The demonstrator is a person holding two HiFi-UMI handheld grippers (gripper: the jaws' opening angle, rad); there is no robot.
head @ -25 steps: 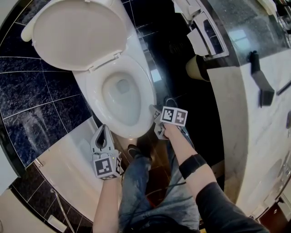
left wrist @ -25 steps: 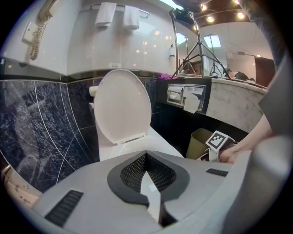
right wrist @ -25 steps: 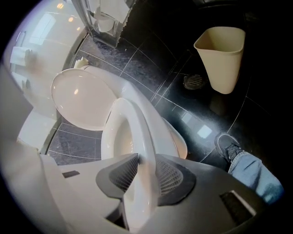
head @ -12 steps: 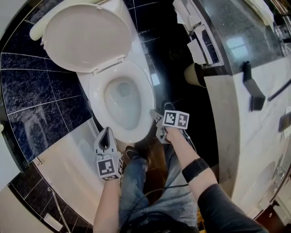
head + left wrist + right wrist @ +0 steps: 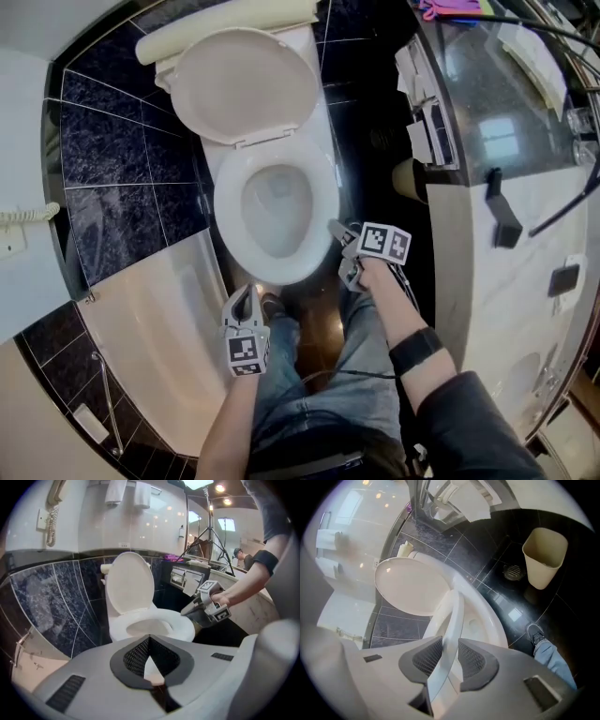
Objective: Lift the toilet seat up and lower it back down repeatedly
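The right tool (image 5: 335,228) is clamped on the right near edge of the toilet seat (image 5: 225,206). The seat lies over the bowl (image 5: 277,220), and its near end seems tipped a little off the rim. The lid (image 5: 248,84) stands raised at the far end. This looks like the start of a lift, with most of the upswing, the lowering and the repeats left. How many rounds are done cannot be told. The seat's long axis runs far to near, with the hinge far and the front pointing near. The left tool (image 5: 246,292) hangs just near of the bowl, jaws together and empty.
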